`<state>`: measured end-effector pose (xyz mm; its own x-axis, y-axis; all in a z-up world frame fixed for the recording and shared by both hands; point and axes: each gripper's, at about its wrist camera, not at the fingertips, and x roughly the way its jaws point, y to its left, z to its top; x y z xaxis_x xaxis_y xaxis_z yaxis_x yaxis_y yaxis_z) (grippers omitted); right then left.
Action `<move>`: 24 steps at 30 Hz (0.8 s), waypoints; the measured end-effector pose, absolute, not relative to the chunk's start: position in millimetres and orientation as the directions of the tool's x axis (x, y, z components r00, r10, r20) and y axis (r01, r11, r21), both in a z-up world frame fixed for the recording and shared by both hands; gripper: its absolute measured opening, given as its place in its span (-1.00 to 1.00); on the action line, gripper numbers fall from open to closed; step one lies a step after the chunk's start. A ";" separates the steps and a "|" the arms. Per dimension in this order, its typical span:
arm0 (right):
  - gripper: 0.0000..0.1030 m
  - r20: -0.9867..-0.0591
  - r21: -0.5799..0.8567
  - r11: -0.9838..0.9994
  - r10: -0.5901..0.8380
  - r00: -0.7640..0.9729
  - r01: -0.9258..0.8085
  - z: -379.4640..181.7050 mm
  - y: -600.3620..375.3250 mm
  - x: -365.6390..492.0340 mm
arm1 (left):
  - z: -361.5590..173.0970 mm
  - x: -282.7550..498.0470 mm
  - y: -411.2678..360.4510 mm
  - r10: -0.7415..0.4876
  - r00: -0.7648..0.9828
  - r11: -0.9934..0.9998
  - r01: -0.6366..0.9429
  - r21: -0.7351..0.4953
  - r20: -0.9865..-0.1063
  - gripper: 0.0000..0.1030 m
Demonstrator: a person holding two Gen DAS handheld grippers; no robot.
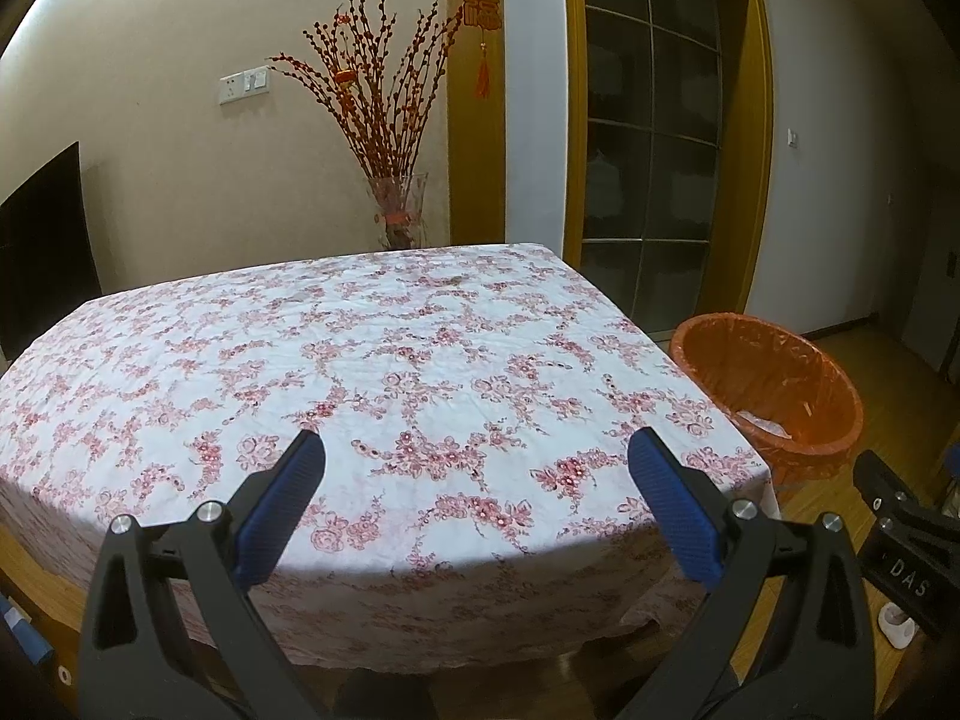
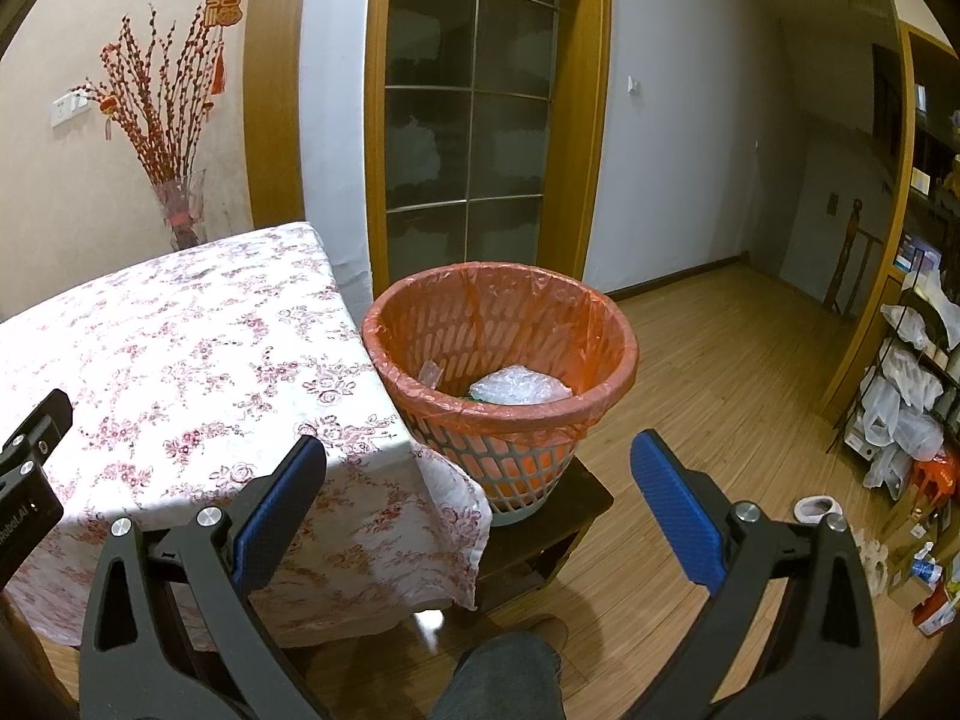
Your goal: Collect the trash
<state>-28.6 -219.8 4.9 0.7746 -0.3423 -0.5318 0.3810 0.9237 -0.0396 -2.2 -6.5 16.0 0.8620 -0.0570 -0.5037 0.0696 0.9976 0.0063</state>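
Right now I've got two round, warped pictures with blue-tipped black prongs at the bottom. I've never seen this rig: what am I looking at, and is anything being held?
The prongs are two hand-held grippers, one per hand of a person; no robot arm. Each picture comes from a fisheye camera on a gripper, looking along its fingers. The left gripper points over the table, which has a floral cloth; I see no trash on it. The right gripper points at the bin beside the table. It has an orange liner, stands on a low dark stool and already holds clear plastic wrap. Both sets of jaws are wide open and hold nothing.
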 end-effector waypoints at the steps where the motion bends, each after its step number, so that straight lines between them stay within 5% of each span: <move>1: 0.95 -0.532 -0.040 0.924 -0.343 0.775 0.381 4.9 -220.6 -28.5 | 15.8 -2.3 -6.5 -0.058 0.862 0.998 0.070 0.006 -0.504 0.92; 24: 0.95 -0.535 -0.035 0.924 -0.339 0.774 0.381 2.9 -216.3 -27.0 | 13.7 -2.2 -6.0 -0.063 0.859 0.997 0.072 -0.001 -0.508 0.92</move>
<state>-27.0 -216.3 2.9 0.7737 -0.3394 -0.5349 0.3810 0.9239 -0.0350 -2.2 -6.0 13.7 0.8589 -0.0626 -0.5082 0.0722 0.9974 -0.0010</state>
